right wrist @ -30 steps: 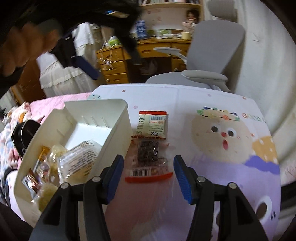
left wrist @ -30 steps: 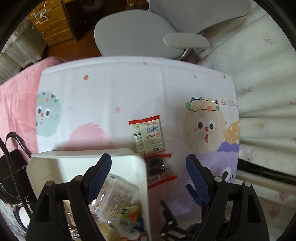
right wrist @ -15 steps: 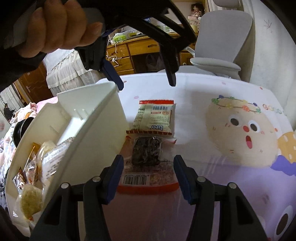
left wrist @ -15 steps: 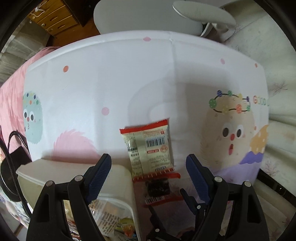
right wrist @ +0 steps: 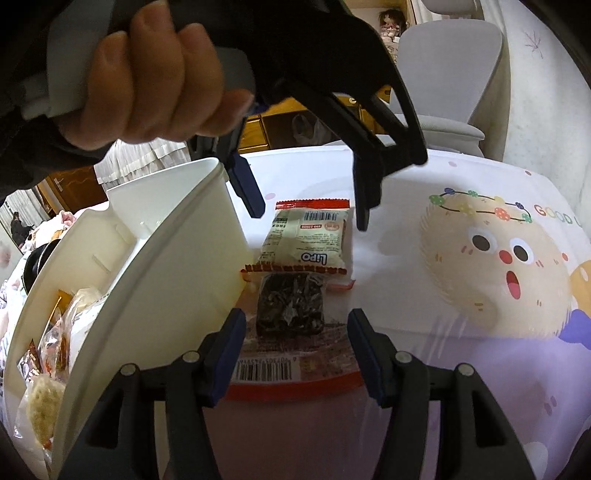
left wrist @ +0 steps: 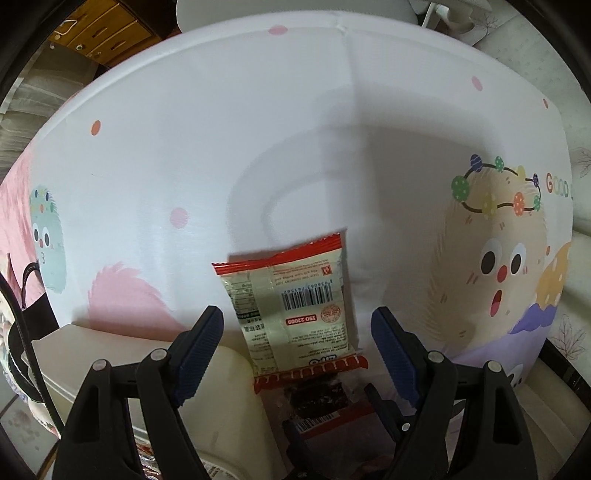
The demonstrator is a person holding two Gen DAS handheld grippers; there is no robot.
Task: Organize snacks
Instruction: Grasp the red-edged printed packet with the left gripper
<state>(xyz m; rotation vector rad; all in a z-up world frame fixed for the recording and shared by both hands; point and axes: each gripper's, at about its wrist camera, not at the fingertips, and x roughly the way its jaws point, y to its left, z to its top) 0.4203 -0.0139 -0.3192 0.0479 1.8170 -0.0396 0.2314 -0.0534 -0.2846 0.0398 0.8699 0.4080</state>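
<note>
A cream Lipo packet with red ends (left wrist: 291, 302) (right wrist: 308, 240) lies flat on the printed tablecloth. A clear packet with a dark filling and a red barcode end (right wrist: 291, 321) (left wrist: 317, 397) lies next to it, nearer me. My left gripper (left wrist: 297, 354) is open and hovers above the Lipo packet; it also shows in the right wrist view (right wrist: 308, 210). My right gripper (right wrist: 295, 358) is open, low over the dark packet's barcode end. A white bin (right wrist: 155, 280) with several snacks inside stands just left of both packets.
A grey office chair (right wrist: 450, 85) stands beyond the table's far edge, with wooden drawers (left wrist: 107, 33) behind. A black bag (left wrist: 18, 332) hangs off the table's left side. The tablecloth (left wrist: 258, 129) has cartoon faces at the right and left.
My left gripper has moved forward and down over the Lipo packet, which now looms larger. My right gripper has moved in low over the dark packet. Both packets lie unmoved.
</note>
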